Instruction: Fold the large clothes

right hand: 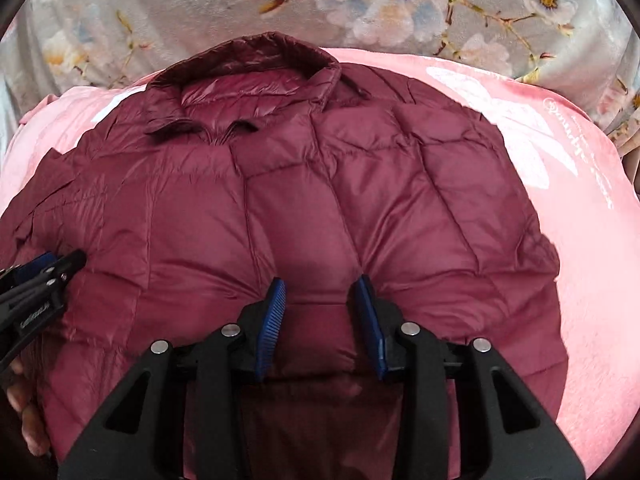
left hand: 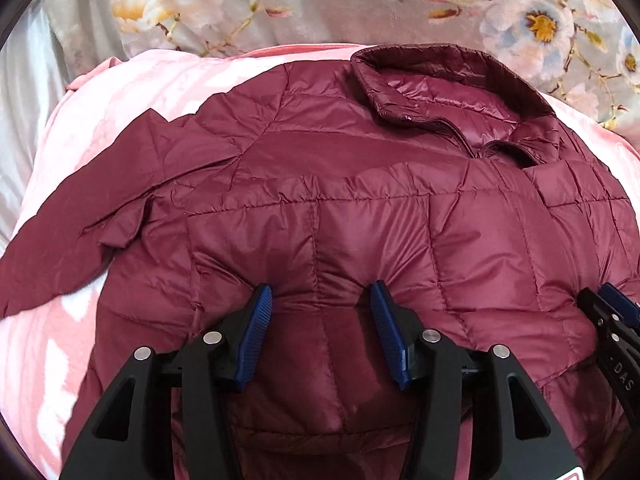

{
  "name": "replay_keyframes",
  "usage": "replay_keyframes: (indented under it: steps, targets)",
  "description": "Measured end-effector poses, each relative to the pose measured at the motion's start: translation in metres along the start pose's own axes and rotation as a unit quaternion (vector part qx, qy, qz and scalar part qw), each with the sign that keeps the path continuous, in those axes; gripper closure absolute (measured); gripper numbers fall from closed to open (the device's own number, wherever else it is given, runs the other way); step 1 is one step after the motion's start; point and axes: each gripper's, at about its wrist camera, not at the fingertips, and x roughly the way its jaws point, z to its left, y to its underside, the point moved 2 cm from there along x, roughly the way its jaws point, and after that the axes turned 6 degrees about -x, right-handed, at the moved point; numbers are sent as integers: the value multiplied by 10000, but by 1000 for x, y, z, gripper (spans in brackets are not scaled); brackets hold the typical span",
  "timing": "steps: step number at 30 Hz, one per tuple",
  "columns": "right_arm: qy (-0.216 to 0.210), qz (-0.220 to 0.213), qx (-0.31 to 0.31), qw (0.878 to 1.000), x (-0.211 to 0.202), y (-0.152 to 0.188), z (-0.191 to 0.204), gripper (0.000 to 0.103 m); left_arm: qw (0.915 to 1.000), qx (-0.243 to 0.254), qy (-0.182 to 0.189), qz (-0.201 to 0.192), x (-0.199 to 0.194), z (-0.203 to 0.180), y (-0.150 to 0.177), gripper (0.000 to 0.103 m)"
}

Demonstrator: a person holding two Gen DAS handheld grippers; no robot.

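A maroon quilted puffer jacket lies front up on a pink blanket, collar away from me. One sleeve lies out to the left. My left gripper has its blue pads pressed into the jacket's lower part, a puffy fold bunched between them. My right gripper does the same on the jacket further right, also gripping a fold. The right gripper shows at the right edge of the left wrist view. The left gripper shows at the left edge of the right wrist view.
The pink blanket with white print lies under the jacket. Behind it is a grey floral bedspread. White fabric lies at the far left. A hand holds the left gripper.
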Motion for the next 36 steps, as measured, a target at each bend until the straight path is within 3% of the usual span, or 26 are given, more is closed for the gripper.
replay_keyframes:
  steps: [5, 9, 13, 15, 19, 22, 25, 26, 28, 30, 33, 36]
  targets:
    - [55, 20, -75, 10000, 2, -4, 3, 66, 9998, 96, -168, -77, 3, -4, 2, 48]
    - [-173, 13, 59, 9998, -10, -15, -4, 62, 9999, 85, 0, 70, -2, 6, -6, 45]
    - [-517, -392, 490, 9967, -28, -50, -22, 49, 9988, -348, 349, 74, -17, 23, -42, 42]
    - [-820, -539, 797, 9920, -26, -75, -32, 48, 9973, -540, 492, 32, -20, 25, -66, 39]
    - [-1200, -592, 1460, 9802, 4, -106, -54, 41, 9919, -908, 879, 146, -5, 13, -113, 35]
    - [-1515, -282, 2022, 9671, 44, -117, -63, 41, 9865, -1098, 1130, 449, 21, 0, -132, 35]
    - [-1569, 103, 2111, 9647, 76, -118, -56, 41, 9825, -1275, 1166, 698, 48, -9, -135, 35]
    - [-1652, 185, 2028, 9650, 81, -120, -50, 44, 9826, -1261, 1140, 751, 55, -13, -135, 36]
    - [-1858, 216, 1661, 9682, 82, -127, -32, 69, 9842, -1183, 1066, 771, 65, -20, -133, 37]
    - [-1874, -143, 1277, 9738, 65, -137, -18, 92, 9860, -1094, 1011, 746, 70, -23, -131, 41]
    - [-1516, -519, 1003, 9820, 49, -139, -16, 95, 9893, -962, 857, 688, 76, -26, -127, 48]
    - [-934, -215, 665, 9932, 69, -124, -12, 95, 9928, -772, 738, 543, 79, -29, -122, 48]
